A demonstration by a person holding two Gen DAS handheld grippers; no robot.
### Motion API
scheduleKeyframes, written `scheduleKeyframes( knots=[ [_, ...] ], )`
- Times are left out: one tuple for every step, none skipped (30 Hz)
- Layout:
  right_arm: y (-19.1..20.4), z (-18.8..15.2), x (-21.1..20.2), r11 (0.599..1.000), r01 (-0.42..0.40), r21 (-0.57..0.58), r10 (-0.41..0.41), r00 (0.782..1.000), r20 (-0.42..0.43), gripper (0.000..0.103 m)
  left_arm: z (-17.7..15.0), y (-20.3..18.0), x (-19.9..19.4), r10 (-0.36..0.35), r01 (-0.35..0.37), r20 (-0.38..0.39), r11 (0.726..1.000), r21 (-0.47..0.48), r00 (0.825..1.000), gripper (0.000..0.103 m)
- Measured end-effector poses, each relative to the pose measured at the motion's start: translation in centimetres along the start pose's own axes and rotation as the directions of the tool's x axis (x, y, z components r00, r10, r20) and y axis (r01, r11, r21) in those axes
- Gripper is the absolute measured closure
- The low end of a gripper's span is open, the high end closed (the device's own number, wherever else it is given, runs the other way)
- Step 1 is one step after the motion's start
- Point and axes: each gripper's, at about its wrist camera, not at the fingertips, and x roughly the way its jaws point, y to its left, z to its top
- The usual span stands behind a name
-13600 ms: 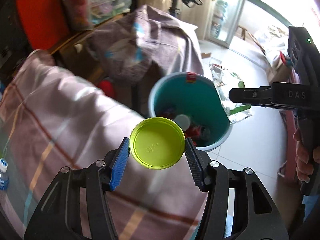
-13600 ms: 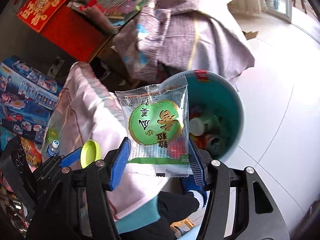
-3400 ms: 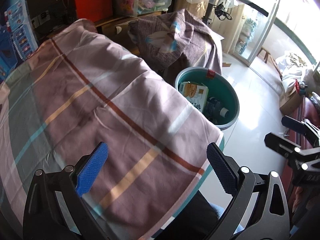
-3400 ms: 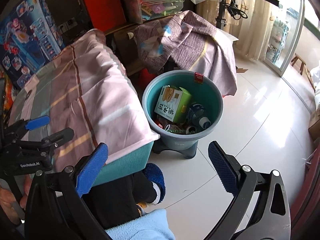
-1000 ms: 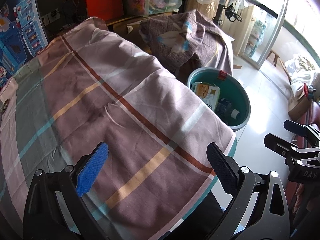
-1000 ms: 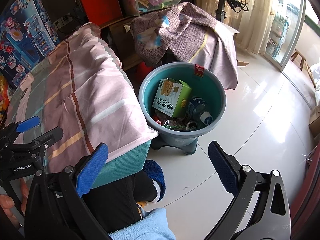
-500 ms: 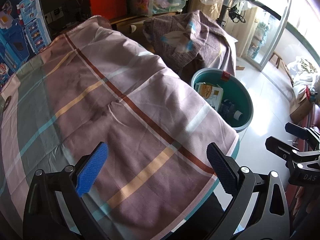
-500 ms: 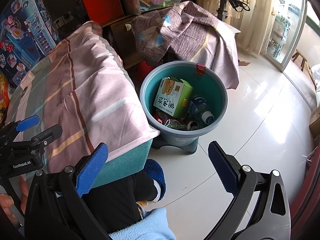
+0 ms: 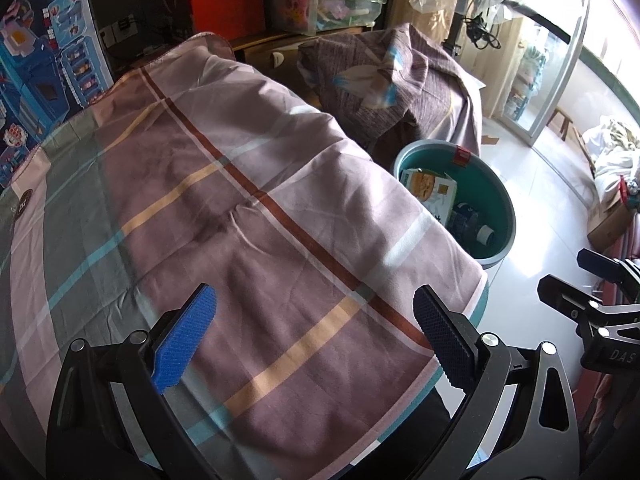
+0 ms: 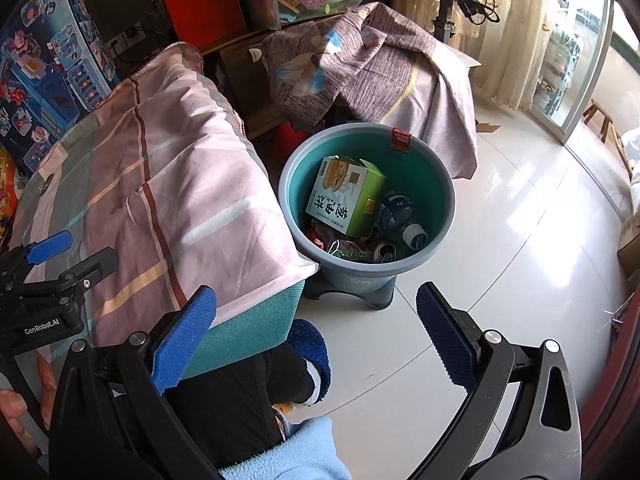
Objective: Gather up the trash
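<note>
Left gripper (image 9: 314, 338): jaws spread wide, nothing between the blue pads; hovers over the near part of the table.

Right gripper (image 10: 316, 340): jaws likewise spread wide and empty; held off the table's near corner, above the white floor (image 10: 500, 264) and the person's dark trouser leg (image 10: 248, 392).

Checked tablecloth (image 9: 240, 216): pink-brown with orange, red and teal stripes; covers the table from the left gripper outward. No trash shows on it in either view.

Teal bin (image 10: 436, 184): stands on the floor just beside the table's right far corner, ahead of the right gripper and forward-right of the left one; the right gripper looks the nearer. Holds a green-and-white carton (image 10: 344, 200), tilted with its long axis leaning up the bin's left wall, a plastic bottle (image 10: 402, 220), a can and wrappers.

Judgement: collection appears complete.
</note>
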Motion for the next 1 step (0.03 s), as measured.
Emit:
scheduleKeyframes(
  knots=[
    [0.05, 0.05, 0.0, 1.0, 0.001, -0.001, -0.001, 1.0, 0.0, 0.007, -0.02, 0.02, 0.04, 0.004, -0.004, -0.001, 1.0, -0.002, 1.0, 0.004]
  ],
)
